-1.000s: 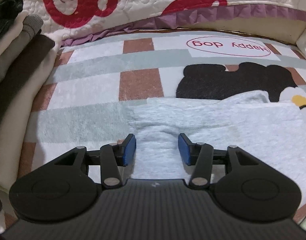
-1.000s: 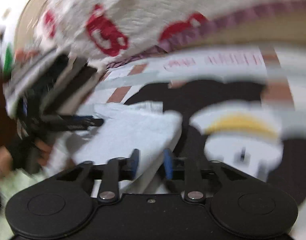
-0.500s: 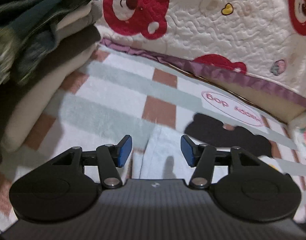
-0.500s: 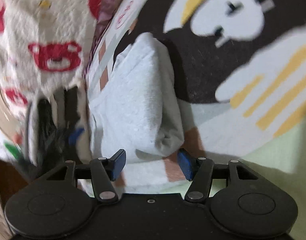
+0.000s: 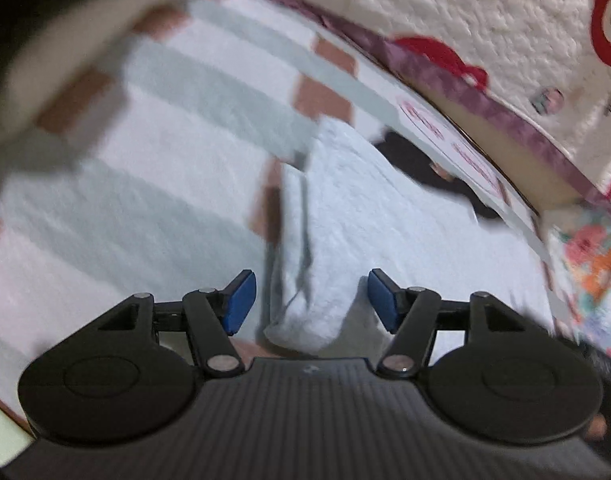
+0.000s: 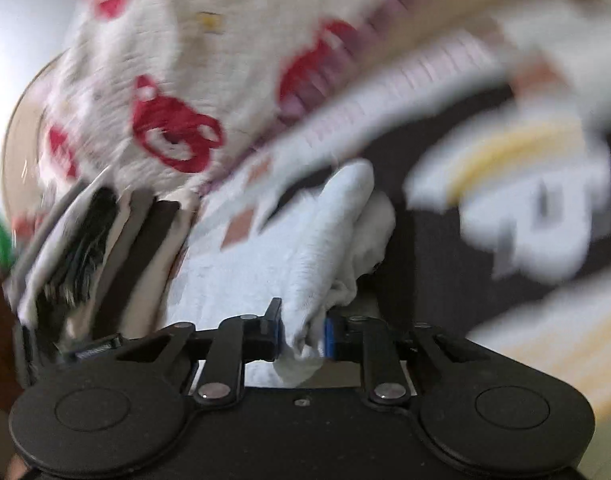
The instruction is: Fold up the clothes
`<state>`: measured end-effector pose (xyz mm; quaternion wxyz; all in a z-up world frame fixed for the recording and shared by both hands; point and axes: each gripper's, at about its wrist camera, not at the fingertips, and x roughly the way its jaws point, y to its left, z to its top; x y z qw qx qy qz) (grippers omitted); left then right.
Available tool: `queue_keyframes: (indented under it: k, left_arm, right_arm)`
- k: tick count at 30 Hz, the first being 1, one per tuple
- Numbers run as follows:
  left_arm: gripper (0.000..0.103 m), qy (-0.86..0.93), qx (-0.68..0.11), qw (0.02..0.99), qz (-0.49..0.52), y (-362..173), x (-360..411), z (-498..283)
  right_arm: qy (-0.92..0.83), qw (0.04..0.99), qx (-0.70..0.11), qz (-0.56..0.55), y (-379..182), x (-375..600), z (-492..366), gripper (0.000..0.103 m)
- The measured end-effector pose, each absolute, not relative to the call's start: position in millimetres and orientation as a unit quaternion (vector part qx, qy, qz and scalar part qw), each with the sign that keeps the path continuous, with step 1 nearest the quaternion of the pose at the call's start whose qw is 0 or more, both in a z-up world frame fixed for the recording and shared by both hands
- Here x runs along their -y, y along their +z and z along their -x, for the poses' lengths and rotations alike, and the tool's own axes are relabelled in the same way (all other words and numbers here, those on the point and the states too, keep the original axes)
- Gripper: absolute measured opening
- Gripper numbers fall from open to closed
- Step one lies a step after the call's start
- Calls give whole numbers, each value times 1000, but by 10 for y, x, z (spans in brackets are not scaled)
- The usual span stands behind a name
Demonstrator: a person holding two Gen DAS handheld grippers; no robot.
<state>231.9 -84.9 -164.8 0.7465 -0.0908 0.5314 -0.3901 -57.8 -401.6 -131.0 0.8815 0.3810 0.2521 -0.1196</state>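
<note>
A folded light grey garment lies on the patterned blanket. In the left wrist view my left gripper is open, its blue pads on either side of the garment's near folded end without touching it. In the right wrist view my right gripper is shut on the bunched edge of the same grey garment, with cloth squeezed between the blue pads. Both views are blurred by motion.
A stack of folded dark and beige clothes stands at the left, also blurred at the upper left in the left wrist view. A white quilt with red bears rises behind the blanket. A colourful cloth lies at the right.
My right gripper was open around the garment's end half a second ago and has now shut on it. My left gripper stays open and has swung so the garment's end lies between its pads.
</note>
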Motion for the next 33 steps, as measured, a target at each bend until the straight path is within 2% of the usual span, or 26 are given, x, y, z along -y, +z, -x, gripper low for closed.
queue_keyframes:
  k: [2, 4, 7, 10, 11, 18, 21, 23, 24, 26, 27, 28, 29, 33]
  left_arm:
    - [63, -401, -537, 737, 86, -1631, 919, -2265]
    - [65, -422, -507, 749, 71, -1581, 997, -2221]
    - [71, -416, -475, 772, 71, -1621, 1153, -2280]
    - [71, -413, -461, 781, 79, -1702, 1333, -2407]
    - [71, -410, -457, 787, 69, -1693, 1400, -2433]
    - [71, -412, -431, 802, 0, -1653, 1723, -2523]
    - [65, -424, -414, 805, -14, -1638, 1741, -2461]
    - [53, -432, -402, 807, -23, -1628, 1753, -2419]
    - [51, -436, -396, 807, -27, -1622, 1760, -2399]
    - [33, -444, -384, 809, -36, -1612, 1772, -2357]
    - [31, -448, -378, 809, -41, -1607, 1778, -2336]
    - [27, -452, -372, 810, -45, -1602, 1784, -2316]
    - [25, -456, -366, 810, -50, -1597, 1790, -2295]
    - [22, -463, -337, 819, -48, -1504, 1713, -2152]
  right_arm:
    - [-128, 874, -253, -394, -1343, 4080, 622, 21]
    - [-136, 867, -253, -408, -1377, 4145, 665, 22]
    - [-149, 855, -254, -428, -1428, 4242, 730, 32]
    - [-161, 842, -255, -447, -1478, 4339, 795, 37]
    - [-165, 838, -255, -454, -1495, 4372, 816, 43]
    - [-181, 811, -254, -494, -1669, 4544, 904, 50]
    - [-172, 806, -234, -515, -1779, 4585, 829, 51]
    - [-164, 807, -220, -523, -1829, 4603, 743, 52]
    - [-162, 809, -215, -522, -1839, 4601, 697, 52]
    - [-159, 815, -206, -517, -1849, 4592, 604, 52]
    - [-154, 826, -205, -503, -1781, 4580, 573, 51]
    - [-148, 838, -205, -484, -1690, 4566, 547, 46]
    - [-142, 849, -206, -465, -1599, 4552, 521, 30]
    - [-117, 891, -205, -388, -1236, 4494, 416, 23]
